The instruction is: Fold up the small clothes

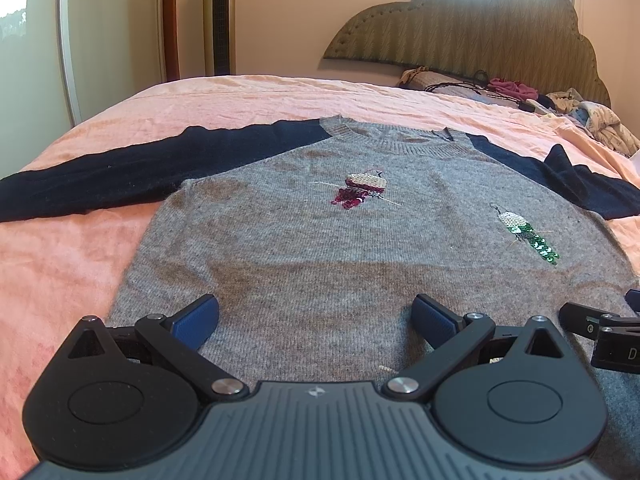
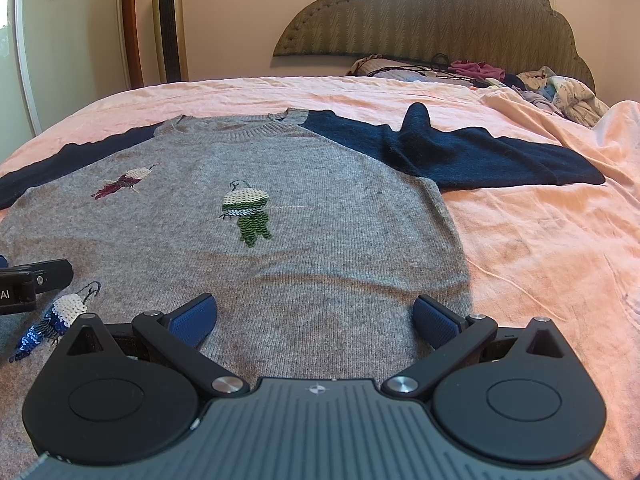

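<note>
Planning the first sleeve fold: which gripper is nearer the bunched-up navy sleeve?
Right. The right gripper hovers open over the hem below the bunched-up navy sleeve; the left gripper sits further across the grey knit sweater.

Sweater (image 1: 320, 240) lies flat on bed (image 1: 240, 96), neck toward headboard (image 1: 480, 28), sleeves spread to either side. Left tongs (image 1: 316, 320) and right tongs (image 2: 316, 318) over its near hem, side by side, jaws spread apart. Heap of clothes (image 2: 560, 92) at bed's far right, before headboard. Tower fan (image 1: 219, 16) stands behind bed, left.
</note>
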